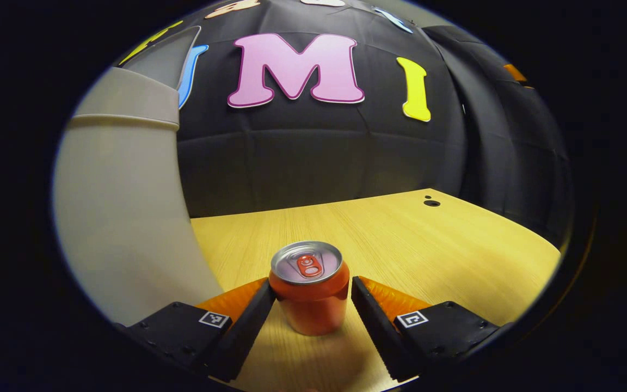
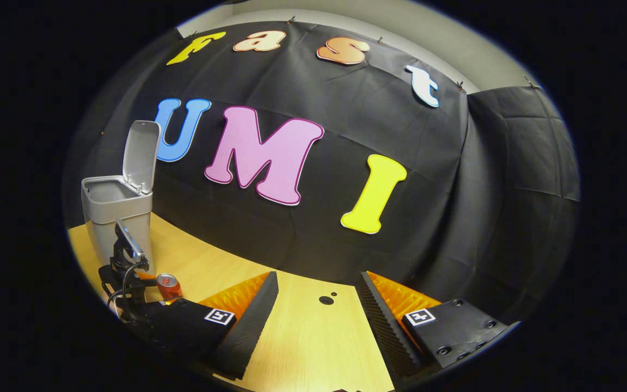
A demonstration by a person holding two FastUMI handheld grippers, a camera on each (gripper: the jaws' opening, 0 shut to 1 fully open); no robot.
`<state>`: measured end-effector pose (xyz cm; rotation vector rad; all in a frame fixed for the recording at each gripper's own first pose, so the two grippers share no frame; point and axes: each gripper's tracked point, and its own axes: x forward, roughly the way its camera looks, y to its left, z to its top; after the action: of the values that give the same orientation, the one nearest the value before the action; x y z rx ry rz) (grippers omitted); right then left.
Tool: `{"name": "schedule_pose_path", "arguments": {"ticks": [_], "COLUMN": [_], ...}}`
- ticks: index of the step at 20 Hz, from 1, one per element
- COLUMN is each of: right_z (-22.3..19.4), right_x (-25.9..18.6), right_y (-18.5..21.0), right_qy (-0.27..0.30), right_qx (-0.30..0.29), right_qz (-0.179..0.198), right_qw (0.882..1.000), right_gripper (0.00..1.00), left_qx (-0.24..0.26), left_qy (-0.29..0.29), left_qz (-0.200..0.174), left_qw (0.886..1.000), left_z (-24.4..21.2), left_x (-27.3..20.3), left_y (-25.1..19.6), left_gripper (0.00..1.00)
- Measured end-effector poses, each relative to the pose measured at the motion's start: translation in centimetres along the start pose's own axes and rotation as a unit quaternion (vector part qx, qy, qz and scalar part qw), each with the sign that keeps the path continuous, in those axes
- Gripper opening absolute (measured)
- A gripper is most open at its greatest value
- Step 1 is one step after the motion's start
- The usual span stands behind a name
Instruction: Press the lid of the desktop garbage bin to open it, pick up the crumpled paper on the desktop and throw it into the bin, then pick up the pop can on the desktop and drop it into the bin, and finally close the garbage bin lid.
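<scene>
As the can (image 1: 309, 288) stands low-centre between open left gripper (image 1: 313, 305) fingers | light, slippery, dentable: grip mid-body | right gripper (image 2: 319, 321) open, empty

Bin (image 1: 123, 218): left of pop can (image 1: 309, 288), cut off by pic edge, rim/lid unseen. Can base partly behind left gripper (image 1: 313, 296) fingers; finger-to-can contact unclear. Bin inside (image 2: 108, 191): contents hidden.

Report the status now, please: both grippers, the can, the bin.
Left gripper open, straddling upright pop can, fingers not yet pressing. Right gripper open, empty, over table. Bin lid up. Path unobstructed.
</scene>
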<state>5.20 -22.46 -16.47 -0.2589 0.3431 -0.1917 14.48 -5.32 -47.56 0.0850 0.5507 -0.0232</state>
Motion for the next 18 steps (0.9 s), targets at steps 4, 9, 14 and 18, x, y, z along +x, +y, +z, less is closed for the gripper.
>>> {"name": "schedule_pose_path", "arguments": {"ticks": [4, 9, 14, 18], "right_z": [-0.9, -0.7, 0.2, 1.8], "right_x": [0.3, 0.8, 0.6, 0.2], "right_y": [0.3, -0.2, -0.7, -1.6], "right_qy": [0.013, 0.010, 0.010, 0.003], "right_qx": [0.013, 0.022, 0.027, 0.038], "right_qz": [0.004, 0.003, 0.004, -0.004], "right_qw": [1.000, 1.000, 1.000, 0.999], "right_gripper": [0.97, 0.97, 0.97, 0.97], "left_qx": [-0.006, 0.008, 0.001, -0.019], "left_qy": [0.008, -0.007, -0.039, -0.070], "left_qz": [-0.002, -0.006, -0.023, -0.036], "left_qw": [1.000, 1.000, 0.999, 0.997], "left_z": [0.0, 4.1, 12.7, 19.9], "left_x": [-0.3, -3.0, -7.9, -11.8], "left_y": [0.0, 0.0, -1.2, -1.1], "left_gripper": [0.91, 0.89, 0.89, 0.89]}}
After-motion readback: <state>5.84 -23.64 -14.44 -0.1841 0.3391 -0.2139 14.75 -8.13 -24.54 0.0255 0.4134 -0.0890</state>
